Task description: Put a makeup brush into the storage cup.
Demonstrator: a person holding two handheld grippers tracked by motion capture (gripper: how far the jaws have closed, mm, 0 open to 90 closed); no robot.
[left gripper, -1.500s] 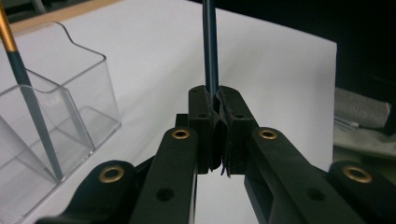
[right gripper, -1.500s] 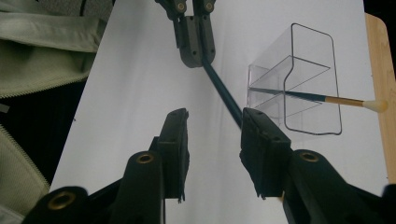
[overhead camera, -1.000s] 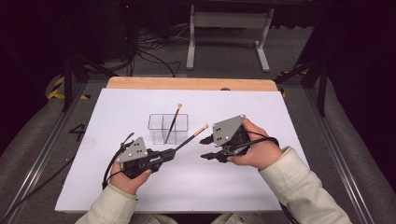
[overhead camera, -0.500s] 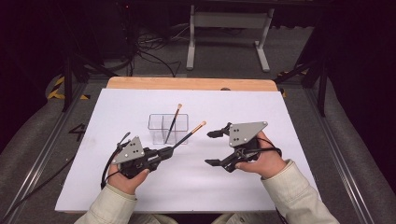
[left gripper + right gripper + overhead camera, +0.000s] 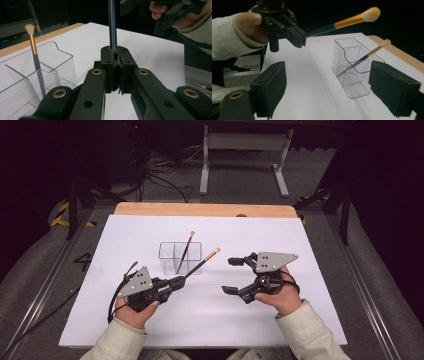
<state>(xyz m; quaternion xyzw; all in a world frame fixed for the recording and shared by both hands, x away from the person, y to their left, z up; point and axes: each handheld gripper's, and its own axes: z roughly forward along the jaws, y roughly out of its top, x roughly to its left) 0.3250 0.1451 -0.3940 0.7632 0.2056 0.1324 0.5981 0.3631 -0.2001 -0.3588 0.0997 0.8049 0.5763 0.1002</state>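
A makeup brush (image 5: 202,261) is clamped by its dark handle in the left tool (image 5: 176,282), just right of the clear organizer (image 5: 170,251), while the right tool (image 5: 231,276), its jaws just opened wide with nothing between, is held further right.

Left gripper (image 5: 181,281) in left hand (image 5: 134,303), jaws clamped tight, pointing forward-right, low over table. Right gripper (image 5: 231,276) in right hand (image 5: 280,292), jaws just been opening, now wide, nothing between, pointing left.
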